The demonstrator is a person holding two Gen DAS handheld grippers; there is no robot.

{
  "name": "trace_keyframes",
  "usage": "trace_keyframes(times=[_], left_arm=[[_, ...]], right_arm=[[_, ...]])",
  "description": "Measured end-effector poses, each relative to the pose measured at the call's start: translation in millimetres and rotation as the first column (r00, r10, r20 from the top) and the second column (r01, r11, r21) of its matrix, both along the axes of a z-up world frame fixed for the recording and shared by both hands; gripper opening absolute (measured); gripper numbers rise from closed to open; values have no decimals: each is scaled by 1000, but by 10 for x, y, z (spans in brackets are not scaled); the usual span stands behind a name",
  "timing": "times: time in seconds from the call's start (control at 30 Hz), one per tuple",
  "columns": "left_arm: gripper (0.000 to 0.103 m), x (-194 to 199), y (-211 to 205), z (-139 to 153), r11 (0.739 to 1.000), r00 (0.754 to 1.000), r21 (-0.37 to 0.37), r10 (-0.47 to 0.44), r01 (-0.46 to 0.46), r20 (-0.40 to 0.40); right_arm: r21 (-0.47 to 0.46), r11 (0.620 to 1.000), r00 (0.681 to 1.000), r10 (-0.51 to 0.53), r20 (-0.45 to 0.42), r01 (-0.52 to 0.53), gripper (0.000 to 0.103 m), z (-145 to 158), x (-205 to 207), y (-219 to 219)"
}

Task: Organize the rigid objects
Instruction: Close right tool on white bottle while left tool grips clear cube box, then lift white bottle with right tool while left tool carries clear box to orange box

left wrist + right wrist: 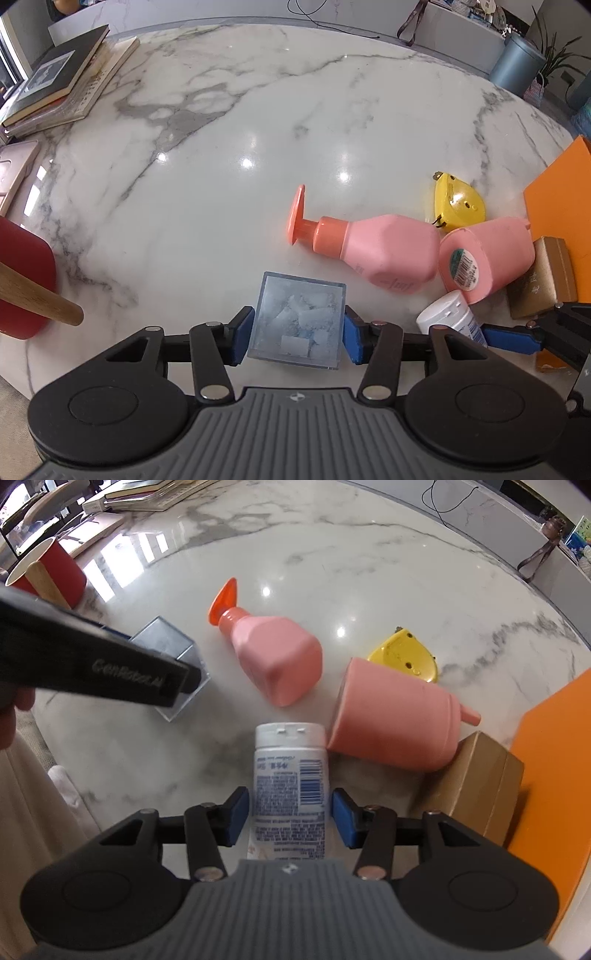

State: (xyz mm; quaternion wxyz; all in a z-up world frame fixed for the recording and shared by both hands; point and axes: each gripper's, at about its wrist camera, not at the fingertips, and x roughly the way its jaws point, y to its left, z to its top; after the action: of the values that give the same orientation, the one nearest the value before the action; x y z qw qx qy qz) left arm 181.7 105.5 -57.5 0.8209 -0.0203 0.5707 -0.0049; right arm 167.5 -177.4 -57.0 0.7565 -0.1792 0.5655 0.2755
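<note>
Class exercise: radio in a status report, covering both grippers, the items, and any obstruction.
Left gripper closed on clear box. Right gripper open, straddling white bottle. Pink bottle touching its cap end.

Marble table (229,122) as ref: book stack (62,85) at far-left edge, red cup (55,572) w/ wooden stick (46,583) on left side, blue-grey bin (515,64) + potted plant (554,55) off table, far right.

Clear box (297,317) upright, white bottle (290,771) lying flat, two pink bottles (384,251) (toppled) beside
</note>
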Motion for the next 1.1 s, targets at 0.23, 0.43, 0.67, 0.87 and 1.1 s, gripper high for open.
trace_keyframes(times=[0.23, 0.43, 0.67, 0.87, 1.1], left_arm=[[55, 22, -98, -56, 998, 999, 48, -36, 36, -19], [54, 18, -89, -55, 998, 999, 38, -41, 42, -17], [53, -10, -111, 32, 999, 998, 5, -55, 55, 23], [53, -50, -127, 159, 995, 995, -69, -71, 76, 73], [53, -179, -216, 317, 990, 987, -96, -92, 105, 132]], right_arm=[[0, 1000, 1000, -7, 12, 7, 51, -53, -66, 35], [9, 1000, 1000, -6, 14, 5, 49, -38, -98, -6], [46, 999, 1000, -19, 0, 19, 48, 17, -113, -101], [100, 994, 999, -37, 15, 35, 48, 188, -142, -219], [144, 989, 997, -43, 66, 33, 48, 413, -214, -308]])
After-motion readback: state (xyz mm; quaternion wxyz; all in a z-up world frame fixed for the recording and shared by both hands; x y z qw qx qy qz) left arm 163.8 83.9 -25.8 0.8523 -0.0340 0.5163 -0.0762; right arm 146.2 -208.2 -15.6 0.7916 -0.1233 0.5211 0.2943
